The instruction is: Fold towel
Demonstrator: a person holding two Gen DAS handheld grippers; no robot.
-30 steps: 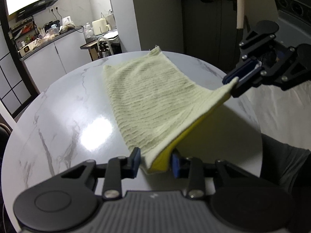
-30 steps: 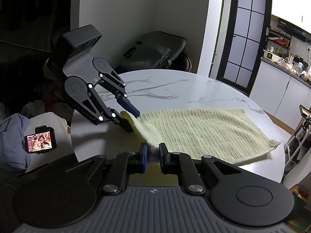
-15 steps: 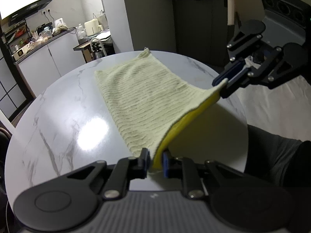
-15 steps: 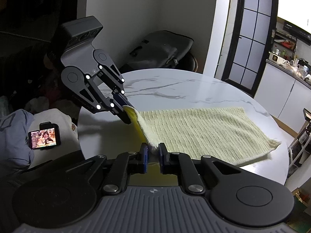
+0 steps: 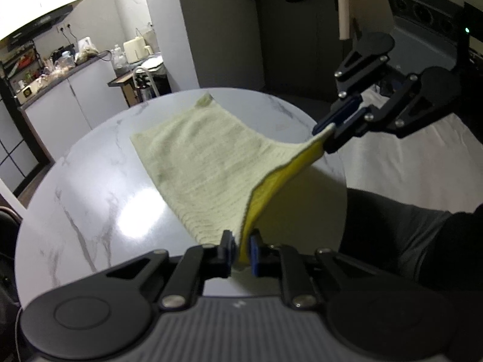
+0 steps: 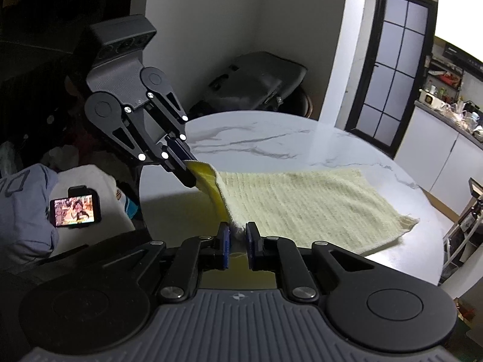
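1. Pale yellow knit on top and a brighter yellow underneath: that is the towel (image 5: 211,163), and I hold its near edge up off the round marble table (image 5: 90,187).
2. My left gripper (image 5: 240,249) is pinched shut on one near corner of the towel, the cloth running up out of the narrow gap between the blue pads.
3. My right gripper (image 6: 237,238) is closed on the other near corner in the same way, and in the left view it shows as the black linkage at the right, clamped on the cloth tip.
4. I grip both corners so the lifted edge stays stretched between them and cannot sag or bunch; that is why the bright underside shows along the raised span.
5. The far half of the towel lies flat on the table, its far corners near the far edge, one of them curled and frayed (image 6: 409,221). Its weight there anchors the cloth while the near edge is raised.
6. I judge the raised edge is meant to travel over toward the far edge, to lay one half on the other.
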